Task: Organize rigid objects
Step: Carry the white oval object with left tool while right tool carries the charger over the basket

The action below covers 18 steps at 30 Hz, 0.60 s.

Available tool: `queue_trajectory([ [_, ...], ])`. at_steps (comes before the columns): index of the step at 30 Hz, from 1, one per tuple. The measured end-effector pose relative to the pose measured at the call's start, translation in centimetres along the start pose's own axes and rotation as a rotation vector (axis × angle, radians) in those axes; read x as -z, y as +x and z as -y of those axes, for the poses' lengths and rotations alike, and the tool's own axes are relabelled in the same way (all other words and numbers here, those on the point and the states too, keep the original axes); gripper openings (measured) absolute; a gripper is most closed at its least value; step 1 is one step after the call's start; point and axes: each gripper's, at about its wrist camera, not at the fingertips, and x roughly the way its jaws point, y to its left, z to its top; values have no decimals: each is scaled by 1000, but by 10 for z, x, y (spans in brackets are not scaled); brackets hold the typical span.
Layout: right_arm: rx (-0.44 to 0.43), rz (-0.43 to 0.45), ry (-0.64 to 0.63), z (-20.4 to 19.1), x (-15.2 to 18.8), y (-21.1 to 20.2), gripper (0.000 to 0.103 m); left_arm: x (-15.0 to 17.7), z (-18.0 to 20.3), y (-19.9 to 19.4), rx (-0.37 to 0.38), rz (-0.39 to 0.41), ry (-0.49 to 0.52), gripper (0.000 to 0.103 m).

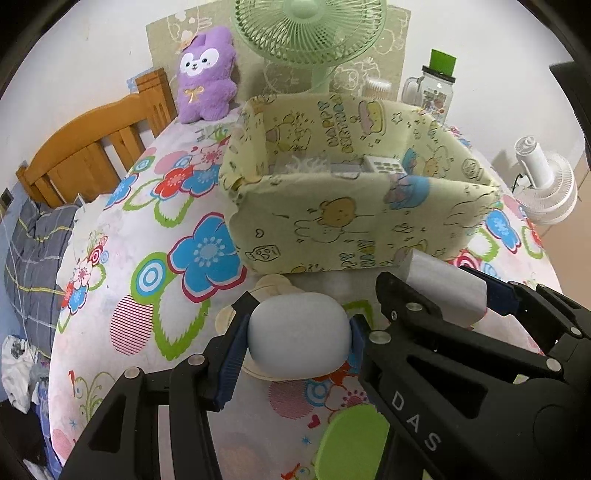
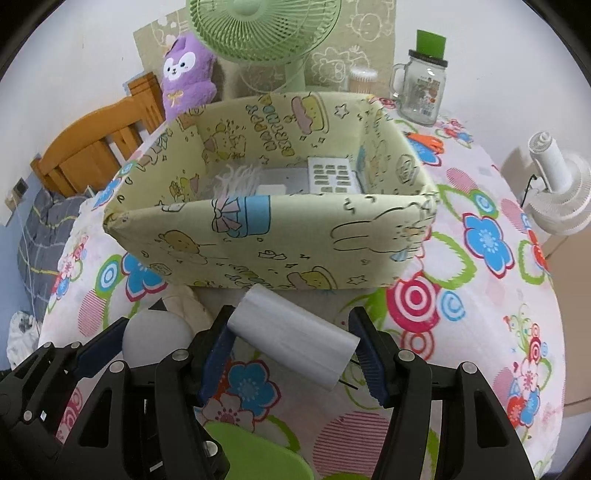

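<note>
My left gripper (image 1: 298, 338) is shut on a pale rounded egg-shaped object (image 1: 298, 334), held above the flowered tablecloth in front of the yellow cartoon-print box (image 1: 332, 225). It also shows in the right wrist view (image 2: 157, 338). My right gripper (image 2: 293, 350) is shut on a white cylinder (image 2: 293, 349), which shows grey in the left wrist view (image 1: 443, 288), just in front of the box (image 2: 280, 240). Inside the box lie a white keypad remote (image 2: 332, 175) and a white fringed item (image 2: 240, 179).
A green fan (image 2: 258, 26), a purple plush (image 2: 186, 74), a glass jar with green lid (image 2: 421, 85) and a cotton-swab tub (image 2: 364, 79) stand behind the box. A green oval item (image 1: 351, 439) and a beige piece (image 1: 273, 286) lie near. A white fan (image 2: 557, 184) stands right.
</note>
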Motion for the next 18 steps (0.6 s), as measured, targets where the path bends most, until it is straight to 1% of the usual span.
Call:
queue_trajectory([
  [18, 33, 74, 32, 11, -4, -62, 65, -8, 17, -54, 20, 75, 22, 57],
])
